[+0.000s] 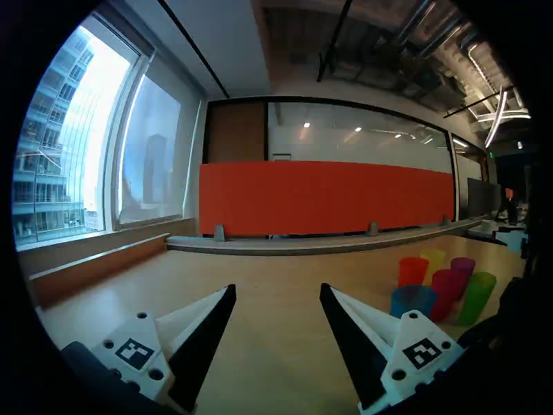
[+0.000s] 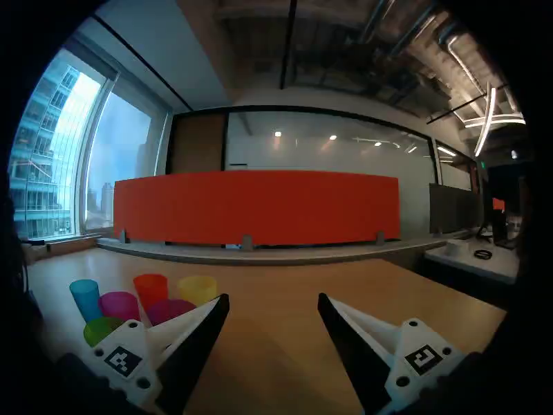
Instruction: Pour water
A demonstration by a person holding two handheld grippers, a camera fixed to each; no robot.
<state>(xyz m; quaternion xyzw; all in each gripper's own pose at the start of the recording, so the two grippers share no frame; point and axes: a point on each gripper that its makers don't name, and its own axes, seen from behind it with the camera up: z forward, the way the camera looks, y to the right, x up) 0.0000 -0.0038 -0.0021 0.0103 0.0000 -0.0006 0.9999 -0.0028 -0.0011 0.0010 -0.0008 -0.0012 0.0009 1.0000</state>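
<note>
Plainly, the cups (image 1: 449, 283) stand upright between the two: right of the left gripper (image 1: 277, 289), left of the right gripper (image 2: 273, 299); both jaws gape wide, empty.

Six translucent plastic cups stand upright in a tight cluster on the wooden tabletop (image 1: 276, 332), all open-mouthed and close beside one another. In the left gripper view the blue cup (image 1: 413, 301) is nearest, with the orange cup (image 1: 413, 271) and yellow cup (image 1: 434, 259) behind it. The magenta cup (image 1: 449, 287), purple cup (image 1: 462, 266) and green cup (image 1: 478, 297) stand to the right.
</note>
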